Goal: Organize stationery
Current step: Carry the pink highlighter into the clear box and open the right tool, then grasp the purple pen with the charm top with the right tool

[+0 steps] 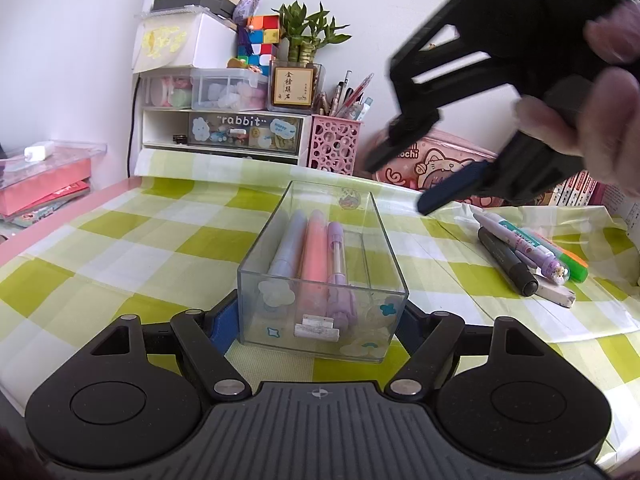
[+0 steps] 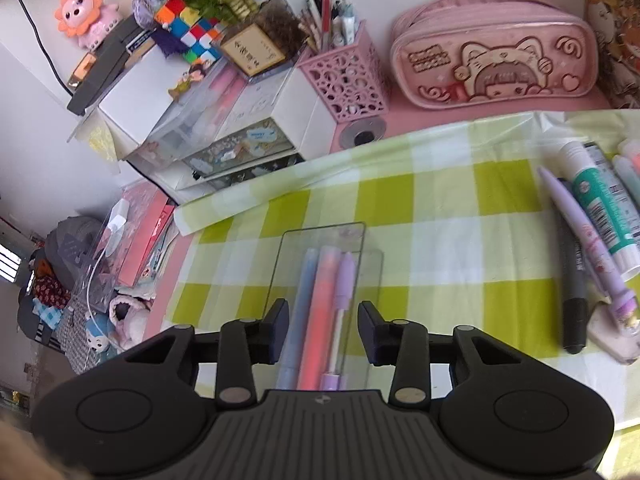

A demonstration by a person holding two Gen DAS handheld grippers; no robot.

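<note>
- Left tool (image 1: 320,320) is clamped on the near end of the clear box (image 1: 384,236), which stands on the checkered desk (image 1: 120,240).
- Three pens (image 1: 316,256) lie inside the box.
- Right tool (image 2: 323,332), fingers apart and holding nothing, hangs above the box.
- Loose markers (image 1: 528,252) lie well off to the right.

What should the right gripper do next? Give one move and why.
Probably swing right and down to the black marker. The right gripper hangs open and empty over the box, which the left gripper steadies; three pens are in, others still lie loose.

Glossy clear plastic box (image 1: 320,280); matt tongs (image 2: 323,330)
</note>
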